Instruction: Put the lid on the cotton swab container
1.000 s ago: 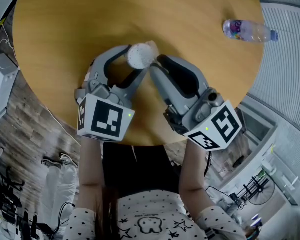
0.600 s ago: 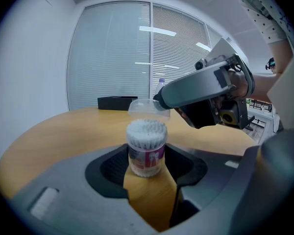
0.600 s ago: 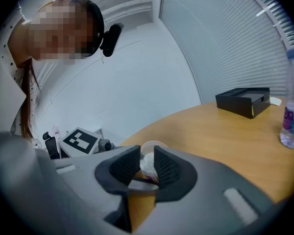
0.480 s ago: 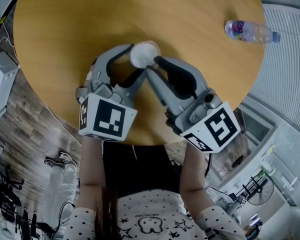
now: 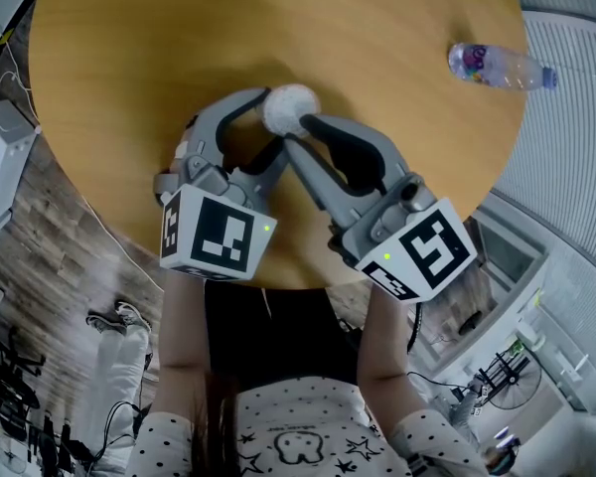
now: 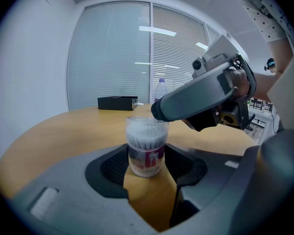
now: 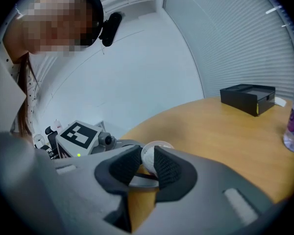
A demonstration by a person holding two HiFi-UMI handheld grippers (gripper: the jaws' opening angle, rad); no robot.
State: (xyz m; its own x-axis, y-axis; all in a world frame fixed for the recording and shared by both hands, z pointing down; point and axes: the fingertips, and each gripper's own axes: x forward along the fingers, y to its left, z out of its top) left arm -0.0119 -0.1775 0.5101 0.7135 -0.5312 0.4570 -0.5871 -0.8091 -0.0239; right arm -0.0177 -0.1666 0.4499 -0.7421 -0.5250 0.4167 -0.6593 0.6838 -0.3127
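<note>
Lid (image 5: pixel 290 108) on container (image 6: pixel 146 137); left gripper (image 6: pixel 147 165) clamps container steady; right gripper (image 7: pixel 148 161), jaws just opening, pinches lid rim.

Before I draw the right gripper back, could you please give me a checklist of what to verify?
1. Cotton swab container stands upright on the table: ok.
2. Left gripper is closed on the container's sides, steadying it: ok.
3. Lid sits on top of the container: ok. Pressed fully home: cannot tell.
4. Right gripper has let go: cannot tell. Its jaws have just been opening, and the lid's rim lies between them.
5. Water bottle and black box lie well away from both grippers: ok.
</note>
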